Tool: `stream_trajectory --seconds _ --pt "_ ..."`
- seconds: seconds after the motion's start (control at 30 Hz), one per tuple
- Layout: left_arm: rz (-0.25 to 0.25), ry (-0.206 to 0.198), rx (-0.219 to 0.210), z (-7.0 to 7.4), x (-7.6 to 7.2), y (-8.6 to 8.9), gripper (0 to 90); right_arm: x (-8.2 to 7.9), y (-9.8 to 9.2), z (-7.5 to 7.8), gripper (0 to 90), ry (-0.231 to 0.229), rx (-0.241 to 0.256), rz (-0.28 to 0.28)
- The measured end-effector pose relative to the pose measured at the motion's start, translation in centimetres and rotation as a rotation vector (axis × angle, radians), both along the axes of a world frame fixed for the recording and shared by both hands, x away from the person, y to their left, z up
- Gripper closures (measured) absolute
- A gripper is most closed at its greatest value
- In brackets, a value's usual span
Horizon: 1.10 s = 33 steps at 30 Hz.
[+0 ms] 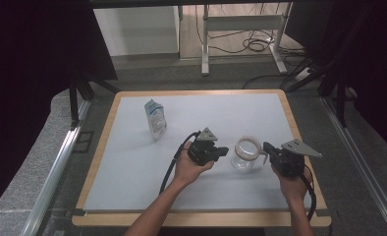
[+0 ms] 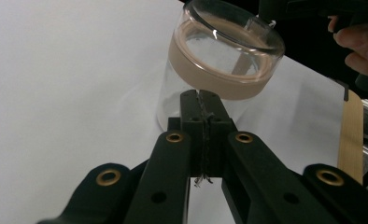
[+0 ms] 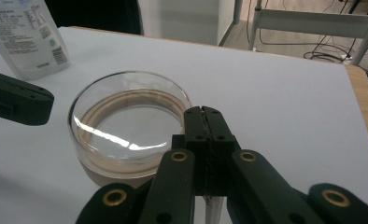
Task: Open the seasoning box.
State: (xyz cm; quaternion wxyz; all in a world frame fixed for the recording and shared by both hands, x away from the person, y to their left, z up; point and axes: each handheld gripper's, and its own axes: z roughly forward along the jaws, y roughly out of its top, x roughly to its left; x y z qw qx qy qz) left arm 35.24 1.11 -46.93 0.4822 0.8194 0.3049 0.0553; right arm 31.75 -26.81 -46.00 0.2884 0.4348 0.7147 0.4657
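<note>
A clear glass jar [image 1: 246, 153] with a tan seal band and a glass lid stands upright on the white mat, right of centre. My left gripper [image 1: 225, 151] is on its left, jaws shut and empty, pointing at the jar. In the left gripper view the shut tips [image 2: 203, 95] sit just short of the jar [image 2: 219, 60], below its tan band. My right gripper [image 1: 266, 146] is on the jar's right, also shut and empty. In the right gripper view its tips [image 3: 203, 112] are at the near rim of the lid [image 3: 126, 123]; contact is unclear.
A white and blue pouch [image 1: 155, 119] stands at the back left of the mat [image 1: 132, 162], also seen as the pouch [image 3: 25, 37] beyond the jar. The table's wooden edge [image 1: 299, 128] runs close behind my right hand. A desk frame and cables lie on the floor beyond.
</note>
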Motion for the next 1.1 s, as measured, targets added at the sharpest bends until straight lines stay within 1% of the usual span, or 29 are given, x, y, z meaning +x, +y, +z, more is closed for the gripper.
stream_trajectory --seconds 0.13,0.3,0.4,0.53,0.6,0.8,0.97,1.1 --pt "-0.007 -0.005 0.007 0.1 0.0 -0.5 89.7 0.0 0.0 -0.1 90.0 -0.001 0.012 0.003" --pt "-0.007 -0.007 0.011 0.0 0.0 -0.5 89.7 0.2 -0.5 -0.3 90.0 0.016 0.087 0.02" --pt "-0.004 -0.008 0.011 0.1 0.0 -0.4 89.7 0.3 -0.9 -0.5 90.0 0.019 0.112 0.02" --pt "-0.001 -0.012 0.012 0.2 0.1 -0.6 89.8 0.3 -0.9 -0.5 90.0 0.015 0.106 0.007" --pt "-0.001 -0.012 0.01 0.3 0.2 -0.8 89.8 0.3 -1.0 -0.5 90.0 0.019 0.114 0.01" --pt "-0.015 -0.028 0.011 0.9 0.4 -1.9 89.8 0.3 -1.0 -0.5 90.0 0.016 0.11 0.012" --pt "-0.03 -0.027 0.024 1.1 0.6 -2.9 89.8 0.2 -0.9 -0.5 90.0 0.013 0.105 0.011" --pt "-0.033 -0.022 0.025 1.0 0.8 -3.1 89.8 0.2 -0.9 -0.5 90.0 0.013 0.099 0.015"
